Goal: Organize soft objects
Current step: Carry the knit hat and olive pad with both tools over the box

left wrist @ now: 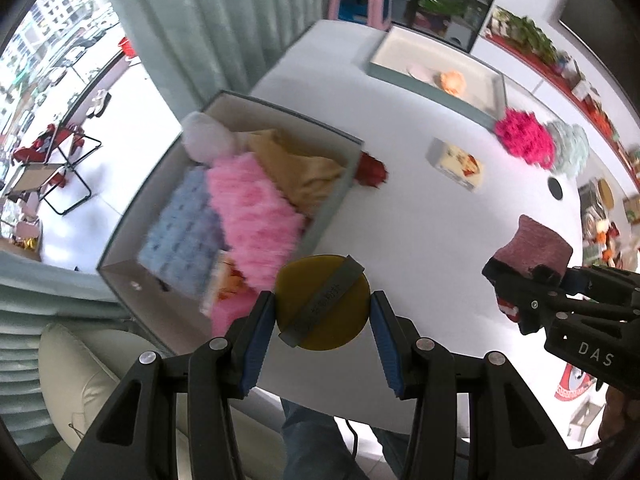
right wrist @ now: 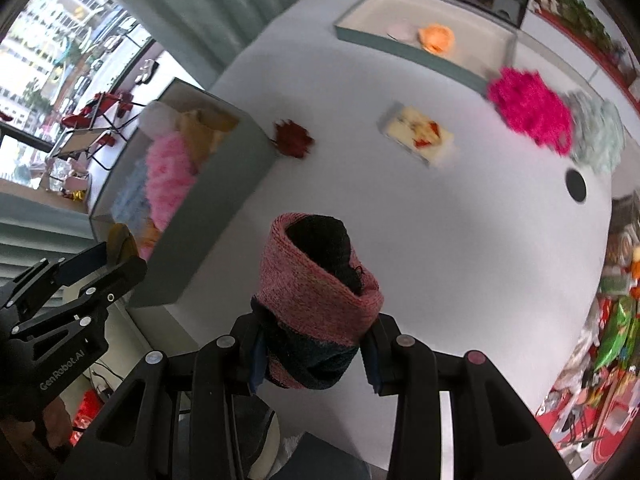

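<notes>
Two tongs (left wrist: pixel 323 312) (right wrist: pixel 316 354), two boxes (left wrist: pixel 340 188) (left wrist: pixel 424 80).

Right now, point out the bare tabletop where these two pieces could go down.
Widest bare patch: white table between near box, tissue pack and black hole. Crowded: magenta pom and pale green fluff against far box; near box packed.

Motion blur smears the fluffy pink fabric (left wrist: pixel 256 216) and blue quilted cloth (left wrist: pixel 180 232) in the grey cardboard box (left wrist: pixel 332 208), and the small printed packet's (right wrist: pixel 418 132) label is unreadable.
</notes>
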A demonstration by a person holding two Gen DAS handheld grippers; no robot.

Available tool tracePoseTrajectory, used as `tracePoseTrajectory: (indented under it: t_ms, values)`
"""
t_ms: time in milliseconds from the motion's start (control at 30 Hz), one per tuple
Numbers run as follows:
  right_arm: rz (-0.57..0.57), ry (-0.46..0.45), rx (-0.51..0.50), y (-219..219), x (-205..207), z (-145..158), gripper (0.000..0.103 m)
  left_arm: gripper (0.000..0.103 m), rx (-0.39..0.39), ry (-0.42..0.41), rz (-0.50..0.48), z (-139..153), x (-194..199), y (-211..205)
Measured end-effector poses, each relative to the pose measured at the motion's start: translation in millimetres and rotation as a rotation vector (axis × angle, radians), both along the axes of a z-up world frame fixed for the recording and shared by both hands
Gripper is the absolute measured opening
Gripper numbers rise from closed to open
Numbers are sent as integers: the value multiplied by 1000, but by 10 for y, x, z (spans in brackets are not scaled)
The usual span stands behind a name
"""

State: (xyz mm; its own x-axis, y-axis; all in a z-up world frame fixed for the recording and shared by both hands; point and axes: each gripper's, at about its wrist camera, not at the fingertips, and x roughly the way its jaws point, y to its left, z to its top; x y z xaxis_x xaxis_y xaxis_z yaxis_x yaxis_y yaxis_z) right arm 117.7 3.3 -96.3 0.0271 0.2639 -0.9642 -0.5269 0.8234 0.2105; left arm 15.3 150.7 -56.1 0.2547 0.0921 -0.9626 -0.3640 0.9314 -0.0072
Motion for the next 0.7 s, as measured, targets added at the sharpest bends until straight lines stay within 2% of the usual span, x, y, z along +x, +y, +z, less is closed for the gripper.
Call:
tracePoseTrajectory:
  t_ms: [367,700]
  values:
    - [42,-62,31,740,-184,202,42,50,-6,-22,28,23,-244,676]
    - [32,-86,50,1257,-261,295,42,50,-24,-67,107,113,-469,1555]
